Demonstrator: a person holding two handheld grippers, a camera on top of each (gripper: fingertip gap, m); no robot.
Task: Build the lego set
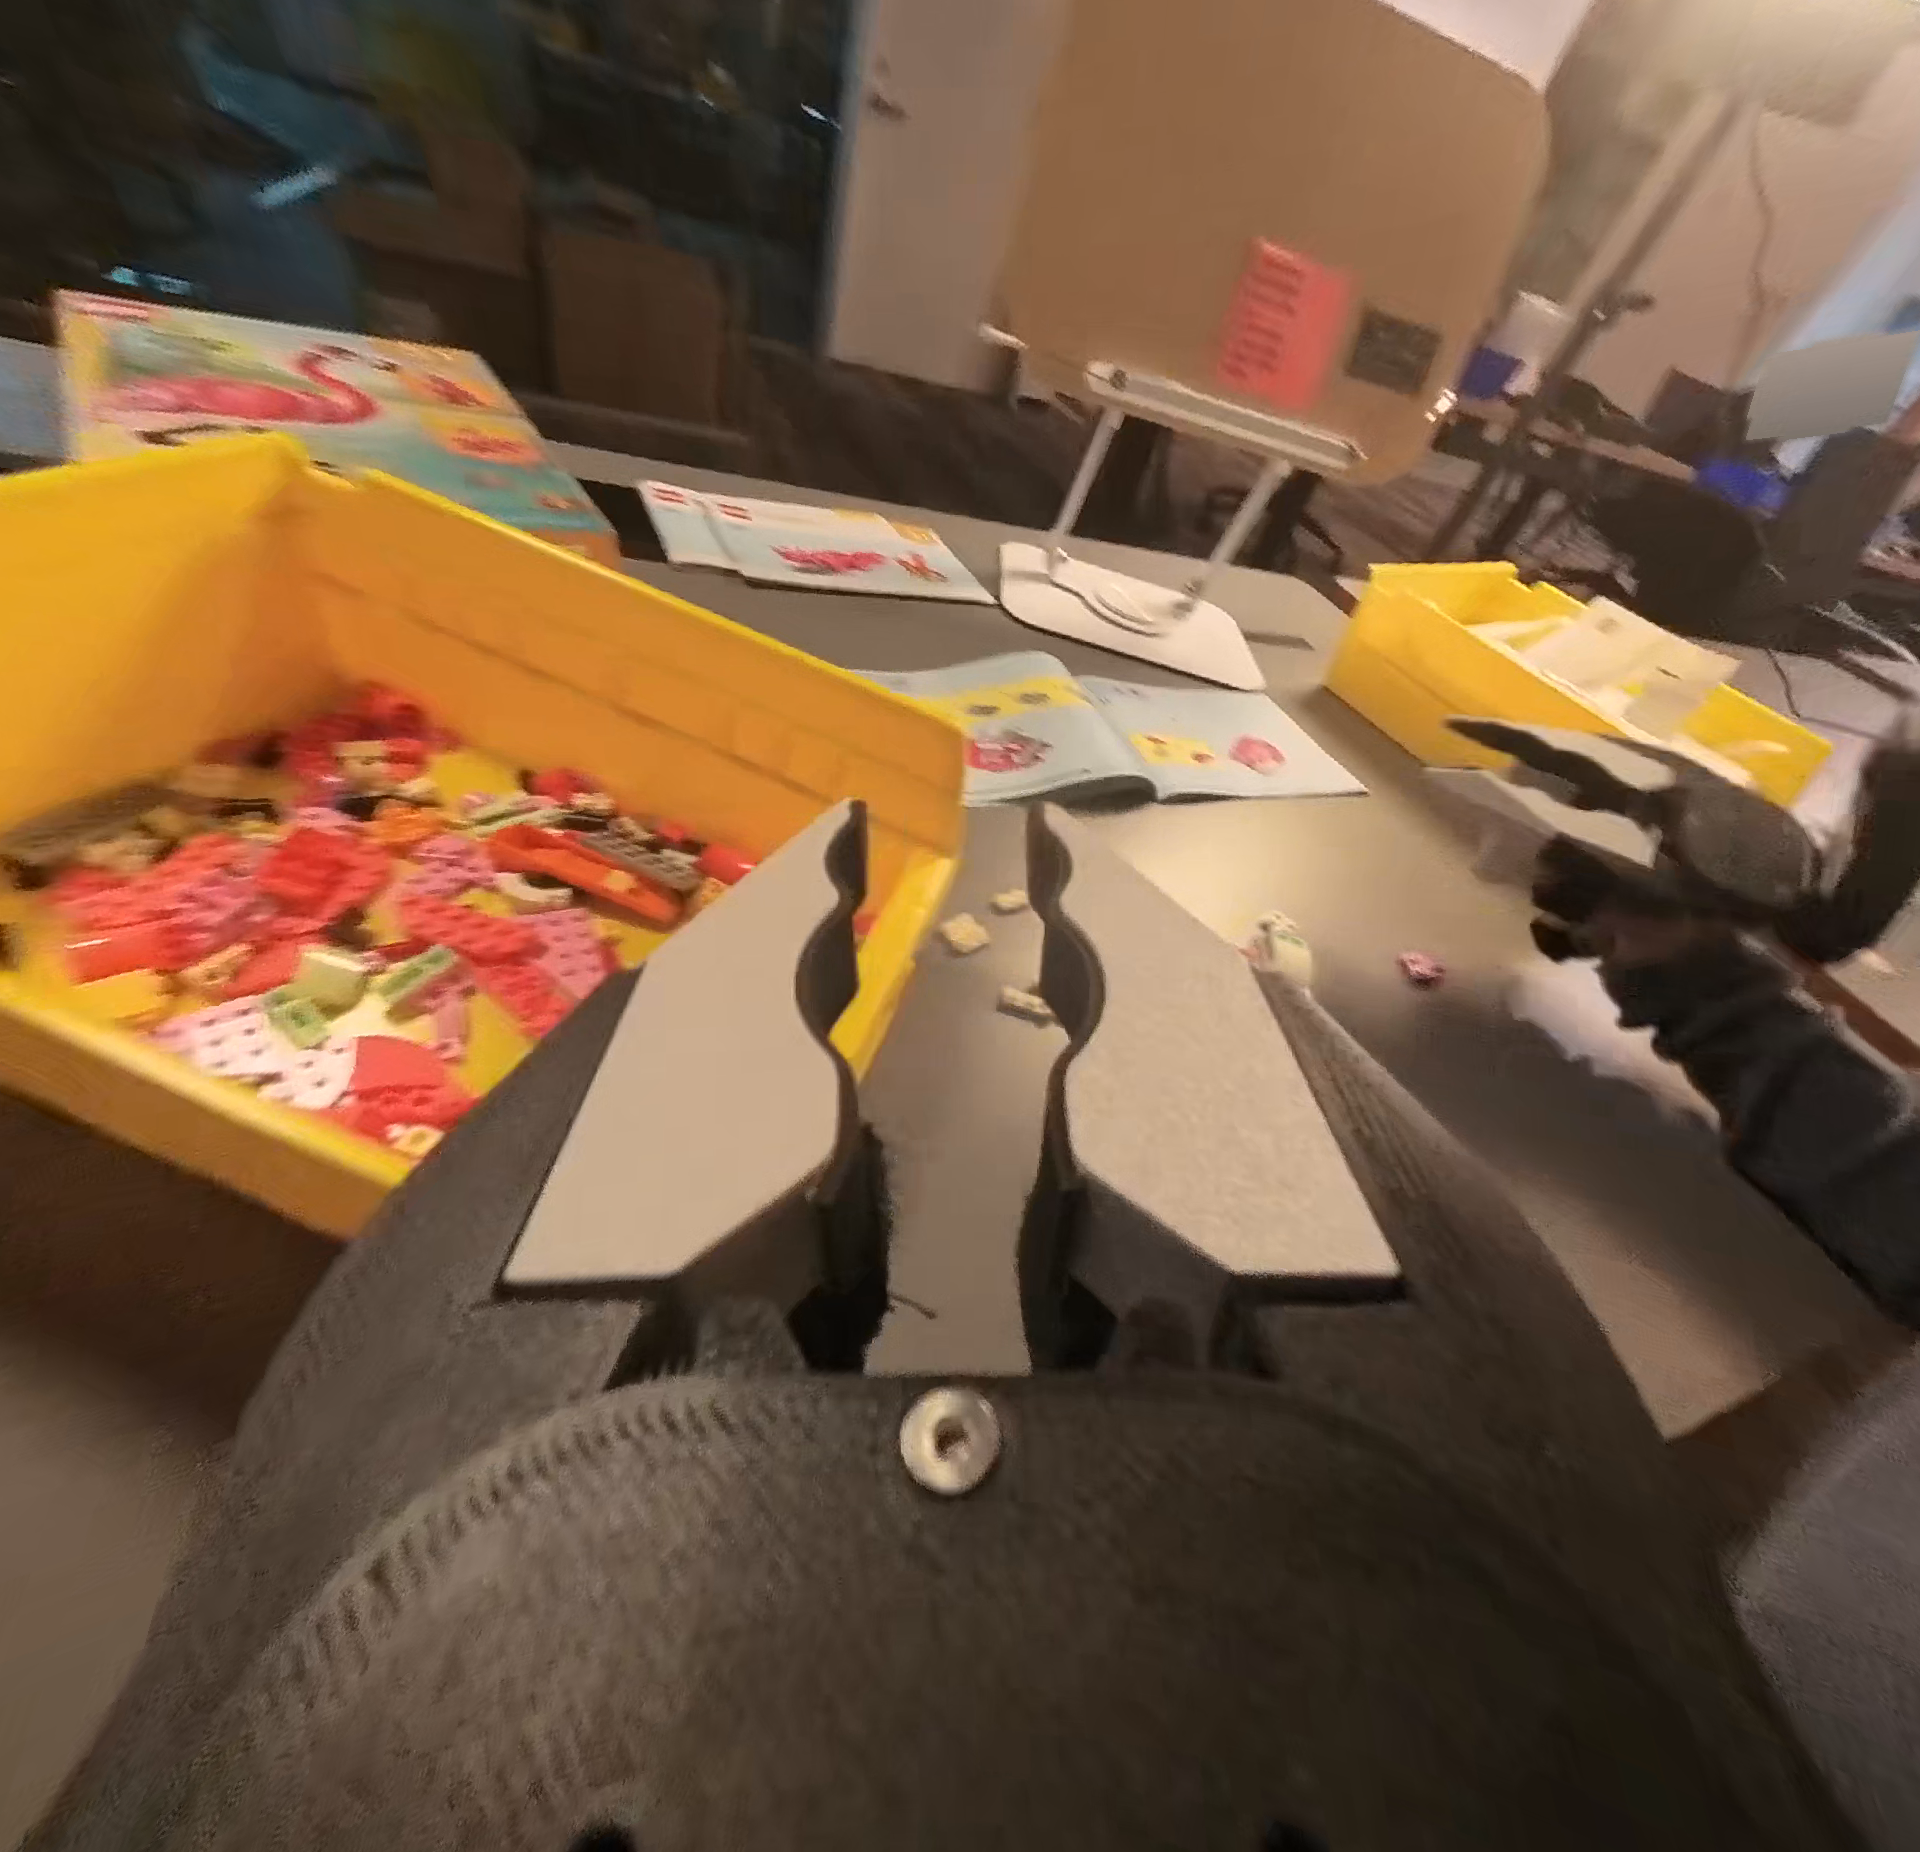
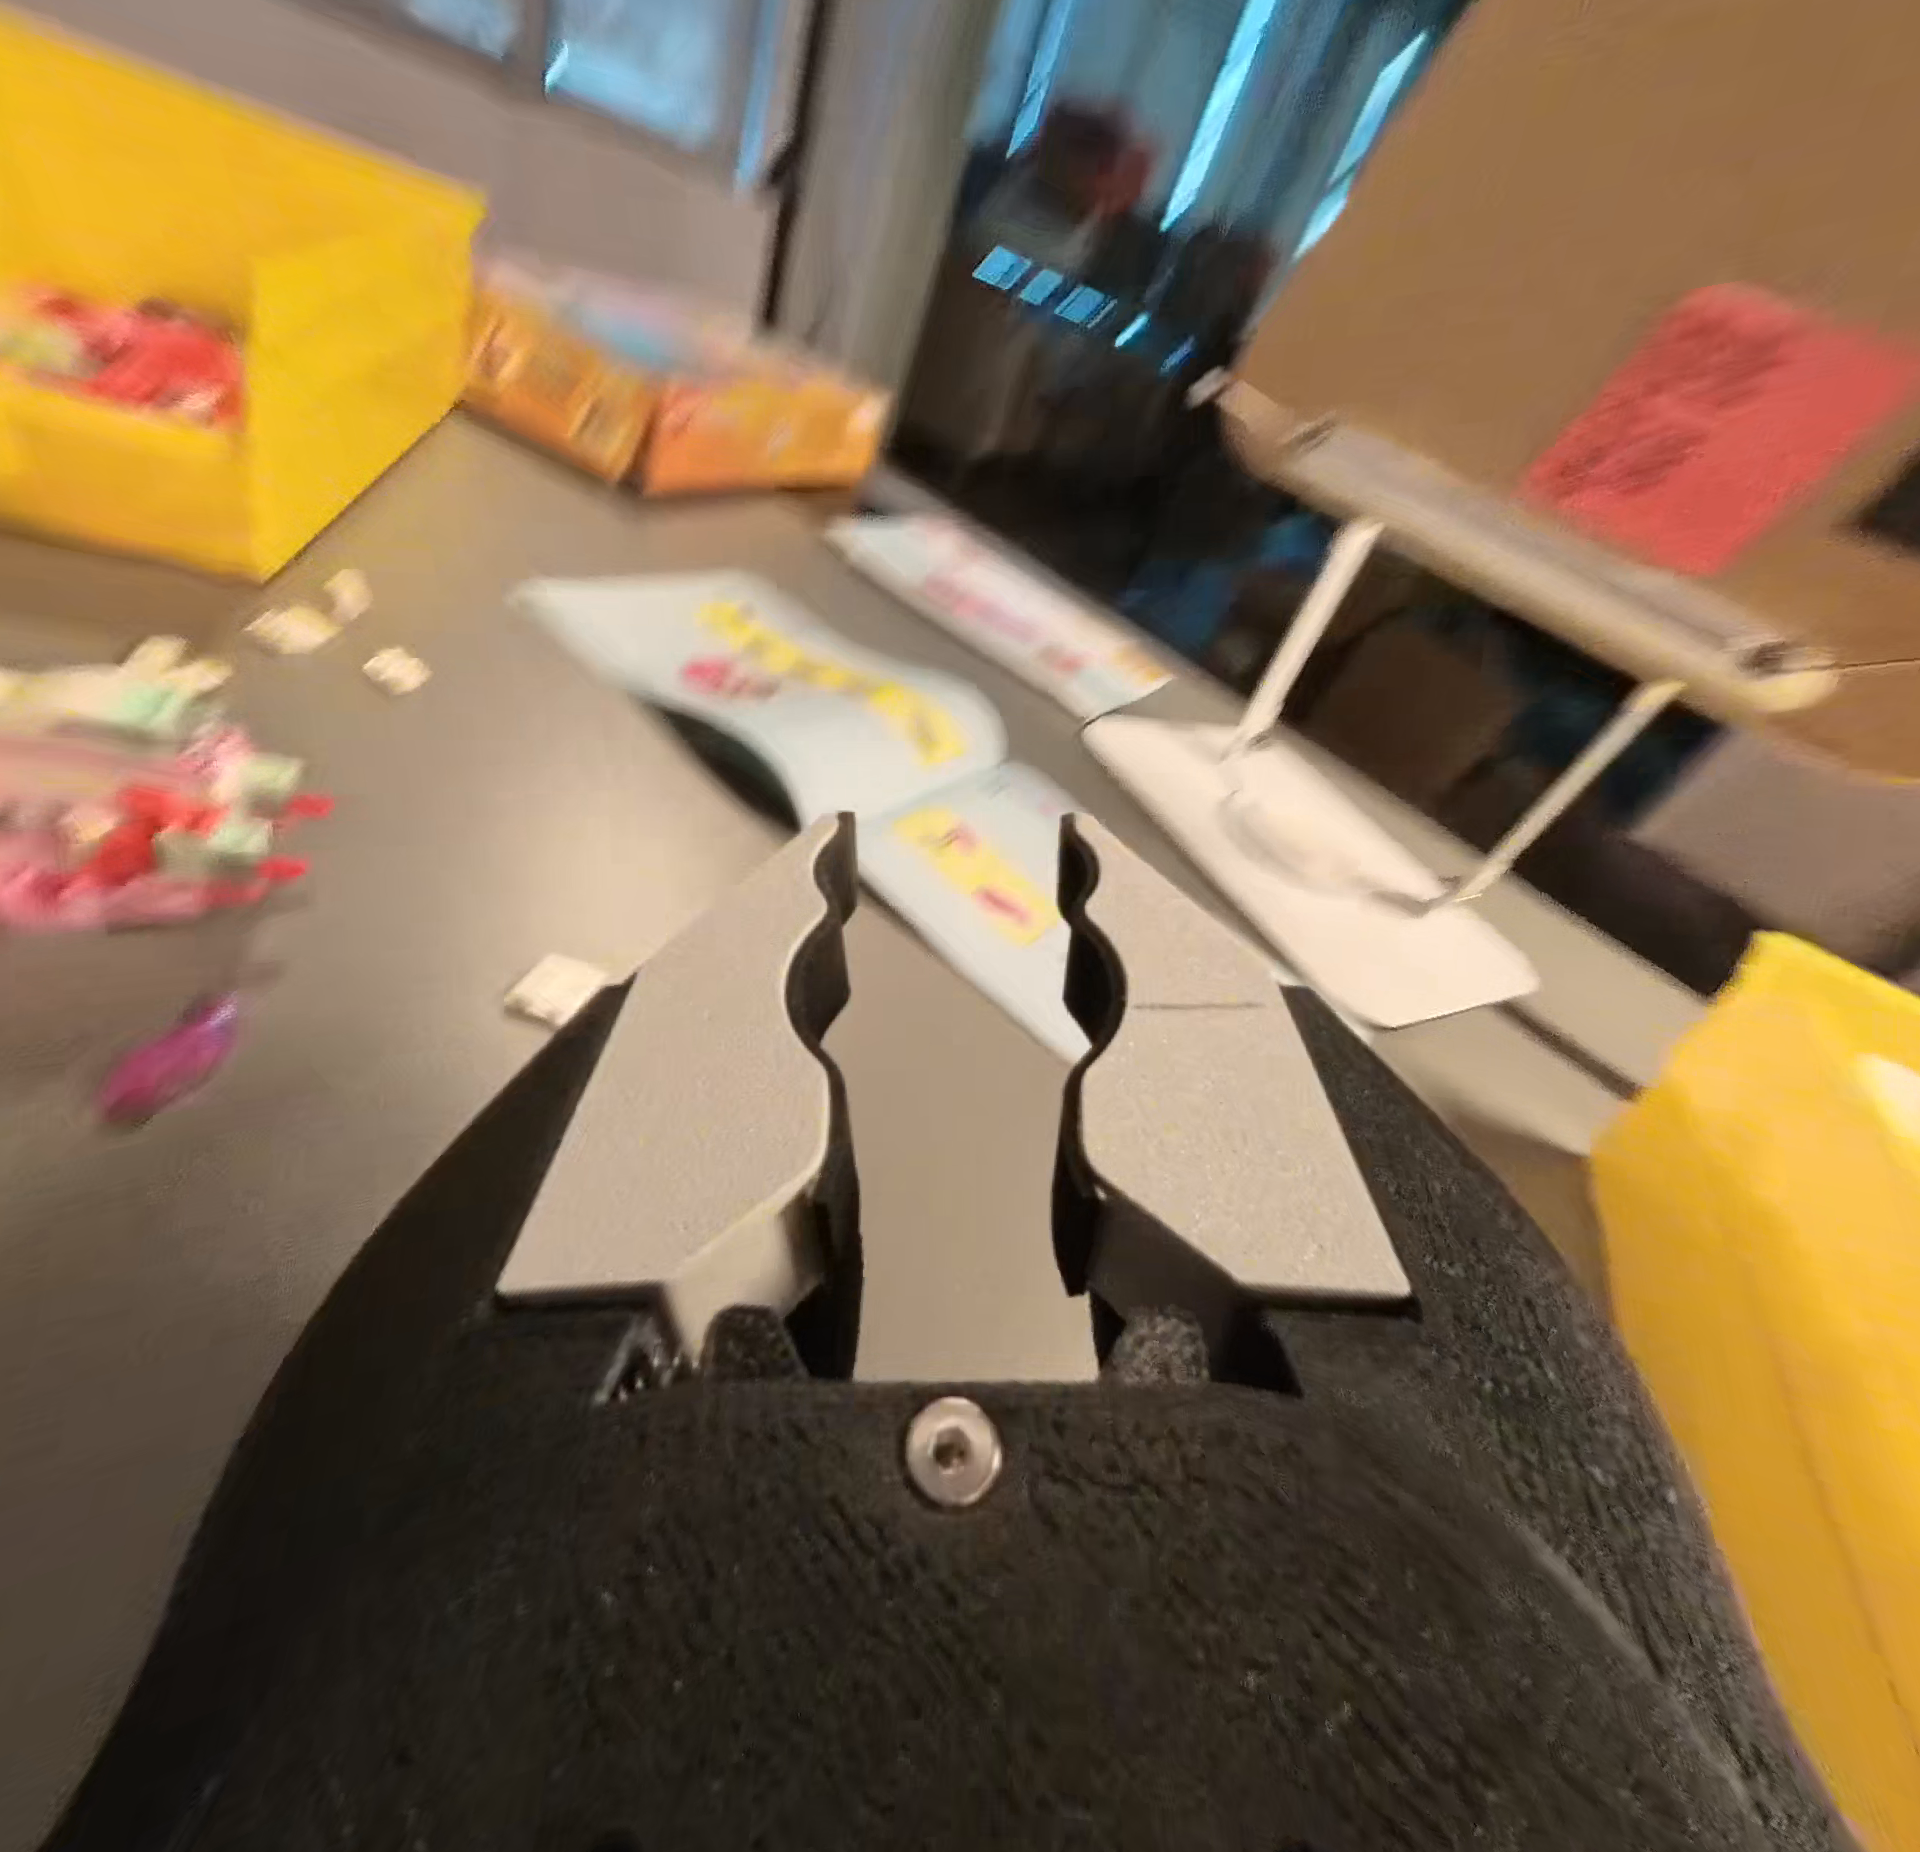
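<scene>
Both grippers hang empty above the grey table [image 1: 1195, 867]. The left gripper [image 1: 945, 836] has its jaws parted with nothing between the pads; it sits at the near corner of the big yellow bin [image 1: 582, 659], which is full of red, pink and pale green toy bricks [image 1: 343, 898]. A few small cream bricks [image 1: 966, 932] lie loose on the table just beyond its tips. The right gripper [image 2: 956, 846] is likewise spread with only air between the fingers, pointing over the open instruction booklet [image 2: 831, 722]; a small white brick [image 2: 551, 987] lies just left of its left finger, and a blurred partly built pink, red and green assembly [image 2: 156, 815] sits further left. A second yellow bin [image 2: 1766, 1231] stands close on its right. Handling, as a judgement: the bricks look like hard, light, smooth plastic, stiff, not fragile, prone to skating on the table. They are probably best pinched across the flat side walls, not the studs. The assembly could come apart if squeezed across its joints. The booklet is thin and floppy, awkward to pinch flat.
</scene>
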